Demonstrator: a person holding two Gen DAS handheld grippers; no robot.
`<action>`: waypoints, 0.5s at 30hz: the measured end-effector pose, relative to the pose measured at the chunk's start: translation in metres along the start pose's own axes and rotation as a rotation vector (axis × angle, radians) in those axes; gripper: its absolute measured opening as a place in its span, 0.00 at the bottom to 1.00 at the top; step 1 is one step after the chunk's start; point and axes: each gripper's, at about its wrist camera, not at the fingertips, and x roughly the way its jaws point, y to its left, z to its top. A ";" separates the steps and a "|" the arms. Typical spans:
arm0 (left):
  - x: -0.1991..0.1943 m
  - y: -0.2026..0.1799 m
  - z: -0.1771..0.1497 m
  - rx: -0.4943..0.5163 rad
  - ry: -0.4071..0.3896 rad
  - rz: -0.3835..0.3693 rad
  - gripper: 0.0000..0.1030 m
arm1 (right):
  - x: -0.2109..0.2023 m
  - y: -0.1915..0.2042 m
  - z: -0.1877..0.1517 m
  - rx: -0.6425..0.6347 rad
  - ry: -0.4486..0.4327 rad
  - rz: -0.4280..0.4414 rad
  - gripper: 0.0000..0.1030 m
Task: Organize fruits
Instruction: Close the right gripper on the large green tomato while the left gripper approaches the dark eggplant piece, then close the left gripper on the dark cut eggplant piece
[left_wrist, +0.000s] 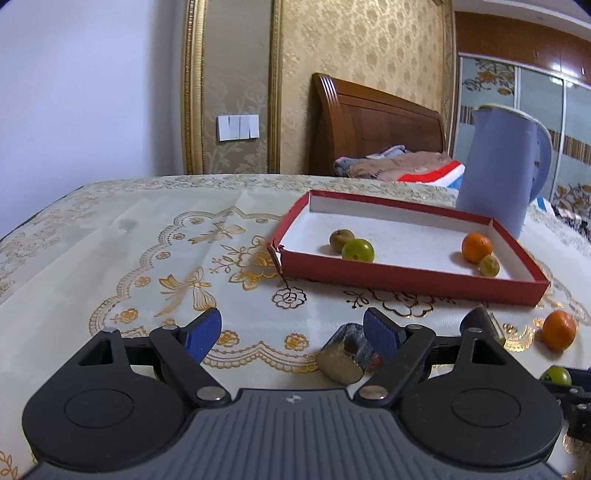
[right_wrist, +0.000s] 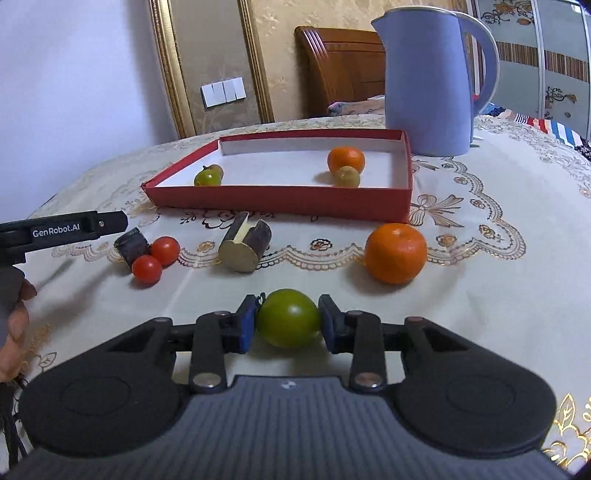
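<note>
The black left gripper bears white lettering "GenRobot.AI"; its blue-padded jaws stand apart, empty, beside a cut dark-skinned cylindrical piece. The right gripper is clamped on a round green fruit low over the cream tablecloth with gold floral embroidery. Beyond lies a shallow red cardboard tray with white lining holding one orange and three greenish fruits. A lavender plastic jug stands behind, with a wooden headboard and gold-patterned wallpaper beyond.

Left tongs gape above tablecloth, near red tray.
</note>
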 end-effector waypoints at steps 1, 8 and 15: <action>0.001 -0.001 0.000 0.011 0.003 0.010 0.82 | 0.000 0.000 0.000 0.000 -0.001 0.002 0.35; 0.004 0.003 -0.003 0.054 0.023 -0.039 0.82 | -0.001 -0.004 -0.001 0.027 -0.004 0.022 0.35; 0.006 -0.007 -0.008 0.152 0.031 -0.112 0.82 | -0.001 -0.006 -0.001 0.034 -0.005 0.027 0.35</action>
